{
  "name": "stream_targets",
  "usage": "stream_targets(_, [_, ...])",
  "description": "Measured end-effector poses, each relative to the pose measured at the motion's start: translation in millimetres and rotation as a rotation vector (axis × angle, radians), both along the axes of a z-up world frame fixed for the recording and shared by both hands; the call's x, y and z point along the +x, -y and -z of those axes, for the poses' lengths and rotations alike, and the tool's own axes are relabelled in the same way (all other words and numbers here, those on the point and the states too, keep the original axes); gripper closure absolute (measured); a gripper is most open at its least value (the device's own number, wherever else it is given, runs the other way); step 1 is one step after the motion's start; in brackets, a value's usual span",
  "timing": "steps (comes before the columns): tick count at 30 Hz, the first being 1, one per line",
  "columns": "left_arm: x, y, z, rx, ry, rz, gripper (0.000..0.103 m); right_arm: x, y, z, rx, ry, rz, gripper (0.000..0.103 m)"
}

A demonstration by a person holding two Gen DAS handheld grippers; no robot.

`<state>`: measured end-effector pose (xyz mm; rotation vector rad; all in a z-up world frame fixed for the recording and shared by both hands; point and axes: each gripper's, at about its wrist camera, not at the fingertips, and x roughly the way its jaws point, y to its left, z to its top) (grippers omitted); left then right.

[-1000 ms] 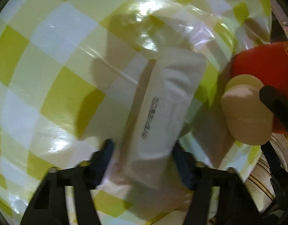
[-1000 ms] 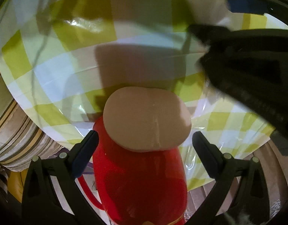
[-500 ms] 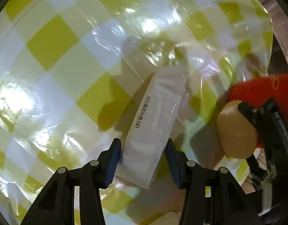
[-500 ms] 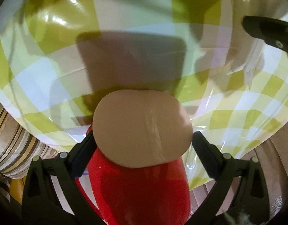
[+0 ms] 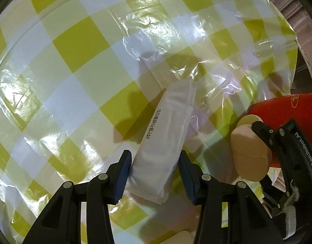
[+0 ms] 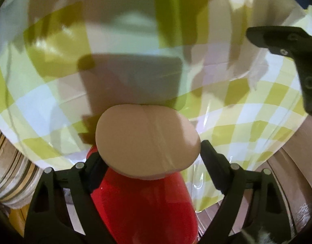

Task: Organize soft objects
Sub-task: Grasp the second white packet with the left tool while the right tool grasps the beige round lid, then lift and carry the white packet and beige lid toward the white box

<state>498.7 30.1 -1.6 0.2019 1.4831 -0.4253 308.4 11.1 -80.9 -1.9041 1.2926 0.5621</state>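
Observation:
My left gripper (image 5: 155, 170) is shut on a white soft packet (image 5: 166, 138) with black print along its side and holds it above the yellow-and-white checked tablecloth (image 5: 78, 44). My right gripper (image 6: 150, 158) is shut on a red plush toy with a beige round end (image 6: 145, 142), held over the same cloth (image 6: 54, 105). The toy (image 5: 249, 152) and the right gripper's black body (image 5: 288, 142) also show at the right of the left wrist view. The white packet (image 6: 273, 2) and the left gripper's black body (image 6: 288, 42) show at the top right of the right wrist view.
The cloth is covered by a shiny clear plastic sheet (image 5: 196, 40). The table's edge (image 5: 294, 46) runs at the far right. A striped fabric (image 6: 11, 172) lies below the table at the lower left of the right wrist view. A pale object (image 5: 182, 238) shows at the bottom edge.
The left gripper has closed on the white packet and lifted it away from the cloth. The right gripper has closed on the red plush toy, which sits nearer the camera.

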Motion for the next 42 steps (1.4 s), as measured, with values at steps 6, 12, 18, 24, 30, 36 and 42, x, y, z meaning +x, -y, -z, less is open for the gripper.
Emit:
stream_targets(6, [-4.8, -11.3, -14.8, 0.001, 0.027, -0.033, 0.056, -0.8, -7.1, -10.7, 0.082, 0.116, 0.016, 0.053])
stream_targets(12, [-9.8, -24.5, -25.5, 0.011, 0.044, -0.060, 0.056, -2.8, 2.8, -16.0, 0.164, 0.111, 0.065, 0.054])
stream_targets(18, [-17.3, -35.9, -32.9, 0.011, 0.054, -0.086, 0.057, 0.1, 6.9, -26.5, 0.275, 0.139, 0.082, 0.059])
stream_targets(24, [-27.6, -44.2, -45.4, 0.014, 0.080, -0.124, 0.060, -7.3, 7.7, -44.6, 0.423, 0.195, 0.124, 0.071])
stream_targets(30, [-35.3, -45.6, -52.3, 0.022, 0.104, -0.150, 0.064, -21.5, 9.5, -57.7, 0.581, 0.280, 0.150, 0.074])
stream_targets(36, [-44.7, -55.0, -66.8, 0.024, 0.142, -0.185, 0.069, -44.3, 19.9, -70.9, 0.722, 0.378, 0.174, 0.074])
stream_targets(42, [-62.8, -56.7, -77.4, 0.007, 0.181, -0.207, 0.070, -72.1, 28.0, -93.0, 0.863, 0.469, 0.213, 0.074])
